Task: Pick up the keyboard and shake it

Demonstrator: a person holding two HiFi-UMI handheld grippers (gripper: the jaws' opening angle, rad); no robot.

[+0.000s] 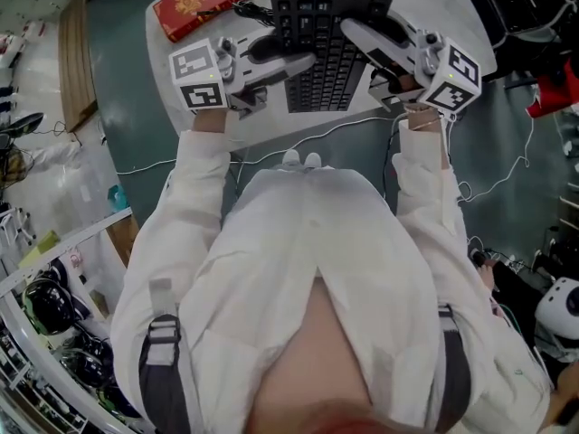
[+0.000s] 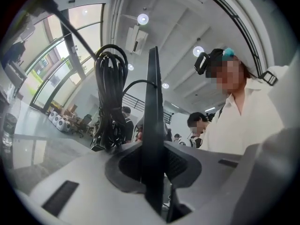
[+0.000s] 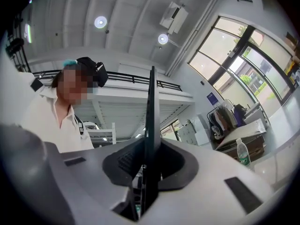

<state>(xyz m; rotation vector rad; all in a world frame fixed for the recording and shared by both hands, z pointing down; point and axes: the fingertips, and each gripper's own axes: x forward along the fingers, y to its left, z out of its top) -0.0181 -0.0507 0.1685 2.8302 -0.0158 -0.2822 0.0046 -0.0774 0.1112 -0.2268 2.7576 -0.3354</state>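
The black keyboard (image 1: 330, 25) is held over the round white table (image 1: 262, 127), one gripper at each of its short ends. My left gripper (image 1: 294, 61) is shut on its left end, my right gripper (image 1: 357, 30) on its right end. In the left gripper view the keyboard (image 2: 153, 125) stands edge-on as a dark slab pinched between the jaws of the left gripper (image 2: 154, 172), and its coiled black cable (image 2: 108, 97) hangs beside it. The right gripper view shows the same thin edge (image 3: 151, 125) clamped in the right gripper (image 3: 147, 165).
A red book (image 1: 201, 1) lies at the table's far left. A white cord (image 1: 154, 163) trails over the floor on the left. Shelves with helmets (image 1: 54, 315) stand at the lower left. A water bottle (image 3: 242, 153) stands on a desk off to the right.
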